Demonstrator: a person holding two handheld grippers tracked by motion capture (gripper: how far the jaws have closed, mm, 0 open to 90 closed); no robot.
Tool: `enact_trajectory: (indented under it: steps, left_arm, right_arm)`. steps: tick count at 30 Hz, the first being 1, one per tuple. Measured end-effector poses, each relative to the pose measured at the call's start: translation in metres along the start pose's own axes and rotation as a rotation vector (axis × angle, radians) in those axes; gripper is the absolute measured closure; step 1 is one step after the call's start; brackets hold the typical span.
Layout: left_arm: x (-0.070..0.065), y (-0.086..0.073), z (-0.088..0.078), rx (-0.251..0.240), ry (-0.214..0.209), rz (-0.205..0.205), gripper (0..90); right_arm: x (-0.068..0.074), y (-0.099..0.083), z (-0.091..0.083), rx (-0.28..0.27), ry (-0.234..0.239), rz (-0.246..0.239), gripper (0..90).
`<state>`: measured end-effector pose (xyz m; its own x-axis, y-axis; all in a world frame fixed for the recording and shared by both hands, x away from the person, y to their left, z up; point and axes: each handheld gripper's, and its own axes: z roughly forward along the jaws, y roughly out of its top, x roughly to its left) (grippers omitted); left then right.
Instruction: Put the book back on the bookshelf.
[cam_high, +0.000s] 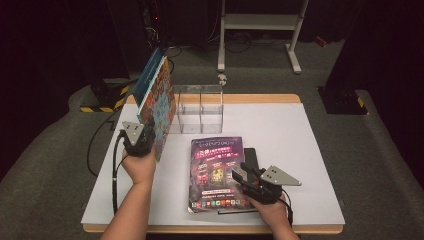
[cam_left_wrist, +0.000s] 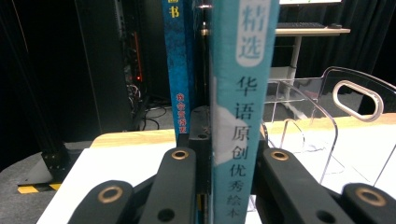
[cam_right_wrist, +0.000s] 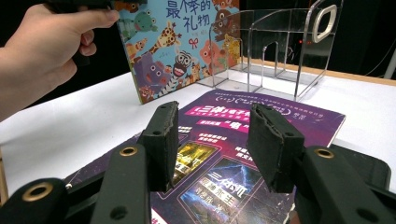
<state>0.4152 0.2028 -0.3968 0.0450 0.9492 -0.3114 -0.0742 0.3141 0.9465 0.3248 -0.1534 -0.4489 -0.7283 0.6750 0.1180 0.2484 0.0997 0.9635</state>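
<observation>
between left tool (cam_high: 145, 131) jaws, upright books (cam_high: 157, 102)

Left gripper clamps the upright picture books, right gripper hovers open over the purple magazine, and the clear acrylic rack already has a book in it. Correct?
Not quite: the acrylic rack is empty, as the high view shows. The rest stands: the left gripper clamps the upright picture books, and the right gripper hovers open over the purple magazine.
</observation>
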Motion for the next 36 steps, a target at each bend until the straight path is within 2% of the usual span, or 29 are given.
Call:
enact_trajectory:
  steps: [3,11,13,18,25,27,29,33,36]
  left_arm:
    - [0.001,0.0,-0.002,0.006,-0.008,0.013,79.3]
    - [0.001,0.007,-0.013,-0.033,-0.028,-0.011,73.5]
    - [0.003,0.008,-0.016,-0.037,-0.029,-0.004,73.5]
    - [0.007,0.008,-0.02,-0.037,-0.029,-0.017,73.1]
    - [0.011,0.003,-0.021,-0.026,-0.025,-0.012,72.8]
    - [0.011,0.001,-0.022,-0.03,-0.031,-0.019,71.0]
    - [0.012,0.0,-0.024,-0.028,-0.037,-0.006,68.5]
    - [0.013,-0.001,-0.026,-0.016,-0.054,-0.005,61.8]
    - [0.014,-0.002,-0.026,-0.011,-0.057,-0.02,58.5]
  right_arm:
    - [0.001,0.0,0.001,0.003,0.003,-0.002,52.7]
    - [0.001,0.0,0.002,0.004,0.003,-0.004,52.7]
    - [0.002,0.0,0.002,0.005,0.005,-0.005,52.7]
    - [0.003,-0.001,0.003,0.01,0.004,-0.01,52.7]
    - [0.003,-0.001,0.004,0.011,0.004,-0.012,52.7]
    - [0.003,-0.001,0.004,0.012,0.004,-0.012,52.7]
    - [0.003,-0.001,0.003,0.013,0.002,-0.011,52.6]
    - [0.003,-0.001,0.004,0.015,0.004,-0.012,52.3]
    - [0.004,-0.001,0.004,0.015,0.005,-0.013,52.2]
